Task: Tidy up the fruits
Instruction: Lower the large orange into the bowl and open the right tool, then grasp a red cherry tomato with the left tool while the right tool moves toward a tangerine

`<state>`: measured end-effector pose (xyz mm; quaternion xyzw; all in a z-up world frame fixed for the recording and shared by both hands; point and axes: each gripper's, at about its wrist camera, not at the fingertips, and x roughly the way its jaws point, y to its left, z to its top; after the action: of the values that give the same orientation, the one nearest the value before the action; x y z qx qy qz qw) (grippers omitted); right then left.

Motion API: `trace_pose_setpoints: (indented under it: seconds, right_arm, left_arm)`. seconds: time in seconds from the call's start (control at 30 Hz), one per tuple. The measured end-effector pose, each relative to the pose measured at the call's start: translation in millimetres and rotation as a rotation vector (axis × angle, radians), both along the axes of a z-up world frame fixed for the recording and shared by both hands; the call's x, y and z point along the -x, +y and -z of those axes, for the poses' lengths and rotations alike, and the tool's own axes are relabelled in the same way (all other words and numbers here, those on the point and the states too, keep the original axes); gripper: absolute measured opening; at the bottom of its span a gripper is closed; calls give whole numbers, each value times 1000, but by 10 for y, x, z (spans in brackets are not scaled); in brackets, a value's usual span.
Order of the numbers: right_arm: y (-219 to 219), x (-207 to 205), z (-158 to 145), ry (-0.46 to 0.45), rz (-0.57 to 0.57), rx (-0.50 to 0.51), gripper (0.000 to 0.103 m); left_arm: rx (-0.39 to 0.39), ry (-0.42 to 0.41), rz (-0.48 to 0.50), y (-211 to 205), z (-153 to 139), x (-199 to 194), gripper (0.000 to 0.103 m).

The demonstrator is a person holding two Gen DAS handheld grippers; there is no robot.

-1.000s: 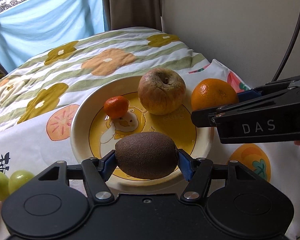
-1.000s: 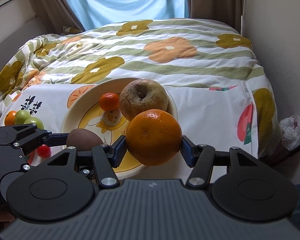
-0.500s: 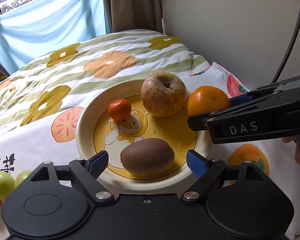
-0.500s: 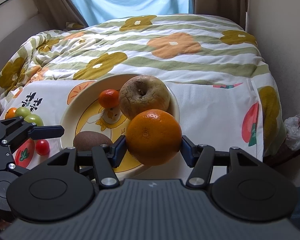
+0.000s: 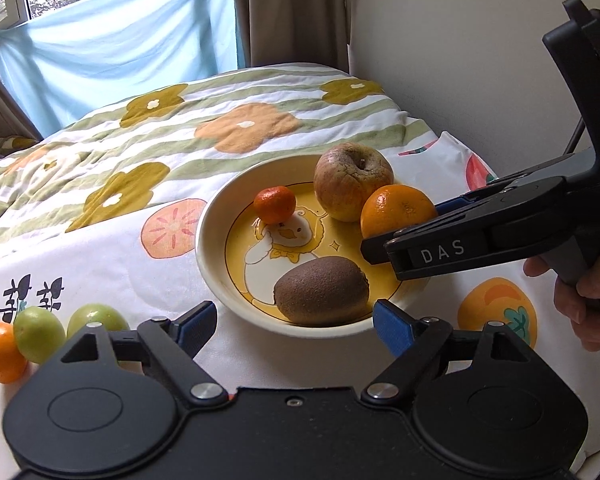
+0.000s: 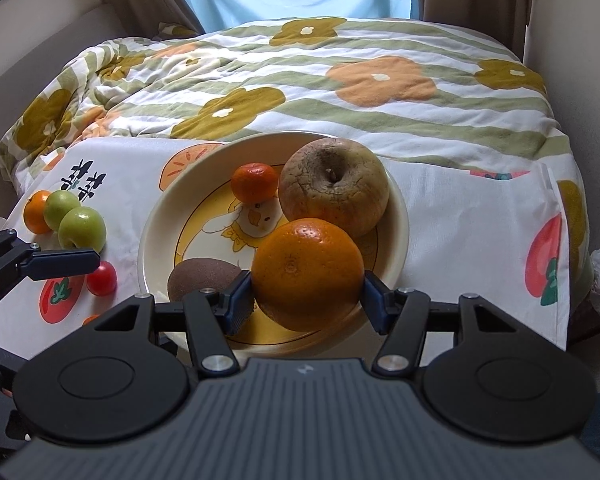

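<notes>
A cream plate with a yellow duck picture holds a brown kiwi, a wrinkled apple and a small tangerine. My left gripper is open and empty, just in front of the plate's near rim. My right gripper is shut on a large orange, holding it over the plate's right side, beside the apple.
Two green fruits, a small orange and a red cherry tomato lie on the white cloth left of the plate. A flowered quilt covers the bed behind. A wall stands at the right.
My left gripper opened, let the kiwi down on the plate and drew back. My right gripper carried the orange in over the plate.
</notes>
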<state>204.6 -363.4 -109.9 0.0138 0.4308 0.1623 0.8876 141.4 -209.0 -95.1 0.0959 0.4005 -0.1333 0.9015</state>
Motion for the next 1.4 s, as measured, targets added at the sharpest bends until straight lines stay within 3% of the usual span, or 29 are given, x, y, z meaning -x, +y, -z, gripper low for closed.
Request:
trace_pose_setpoints:
  seconds: [0.2,0.3,0.33,0.87,1.03,1.4]
  right_arm:
    - [26,-10,34,-3,-14,5,76]
    - [42,65,-23,-61,-1,30,102]
    - [38,99,-46,-83,12,39,103]
    - [-52,503,-469,-133,46,14,103]
    - [11,653,-608,-125,43,-14,103]
    - [333,1006,-786,-139,89,-38,103]
  left_arm:
    - [1,-7,-24,42,-10,69,88]
    - [-3,-8,-46,72,-24,104,89]
    - [-3,-9,-59,85,-36,125,89]
    - [-3,-97,-106,217,-412,567,94]
    - [-19,-128,-120,330,-543,755,102]
    - [-9,-115,-86,787,-617,975,102]
